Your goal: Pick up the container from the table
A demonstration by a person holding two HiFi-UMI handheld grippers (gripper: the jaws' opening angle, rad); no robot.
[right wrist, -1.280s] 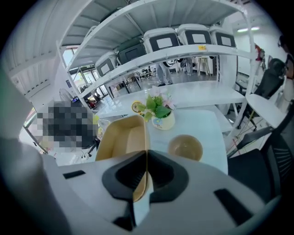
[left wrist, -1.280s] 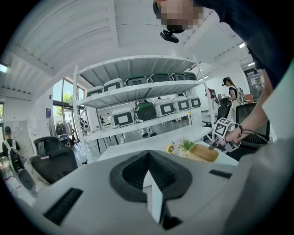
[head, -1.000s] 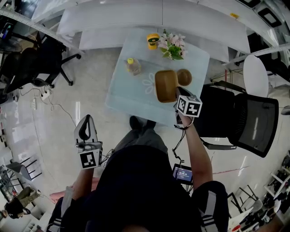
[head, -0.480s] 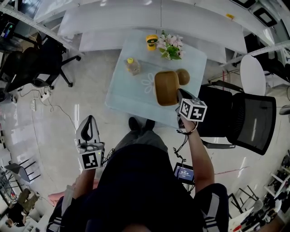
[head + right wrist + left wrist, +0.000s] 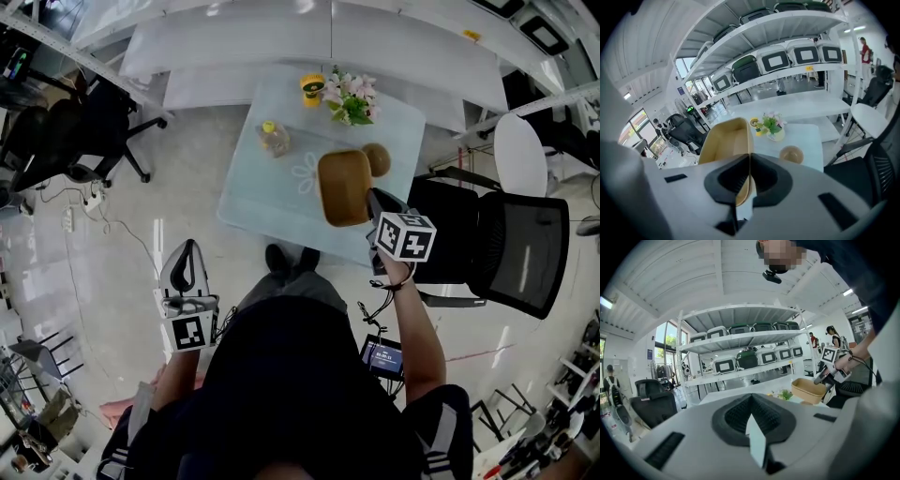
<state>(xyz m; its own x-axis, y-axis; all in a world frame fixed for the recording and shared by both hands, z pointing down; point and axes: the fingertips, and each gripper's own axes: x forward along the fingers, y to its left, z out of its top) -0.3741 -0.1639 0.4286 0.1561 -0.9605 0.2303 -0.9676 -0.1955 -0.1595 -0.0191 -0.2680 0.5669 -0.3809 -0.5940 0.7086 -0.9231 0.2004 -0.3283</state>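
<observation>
The right gripper (image 5: 749, 158) has its jaws closed tight on the near long wall of a tan, rectangular open-topped plastic container (image 5: 723, 140), pinching the rim, with one jaw inside the tub and one outside. In the right gripper view the container stretches away from the jaws, towards the left of the view. Seen from the head view, it sits over the near right part of the pale, glassy square worktop (image 5: 272, 192), directly in front of the gripper's marker cube. From the left gripper view its underside shows and it seems to hang clear of the worktop rather than rest on it, though at that distance the gap is hard to judge. The container is a plain yellowish brown, with rounded corners, a rolled lip and an empty interior. There is one such container. Just beyond it on the worktop lies one round brown bowl-shaped piece (image 5: 378, 159), near the container's far right corner. Further back are one small clear bottle with a yellow cap (image 5: 274, 139) towards the left, one small yellow cup (image 5: 313, 88) at the far edge, and one bunch of pink and white flowers with green leaves (image 5: 352, 97) just beside the cup. The left gripper (image 5: 751, 399) is well apart from all this, held out to the person's left over the floor, its two jaws together with nothing between them. One black mesh office chair (image 5: 511, 248) stands to the right of the worktop.
</observation>
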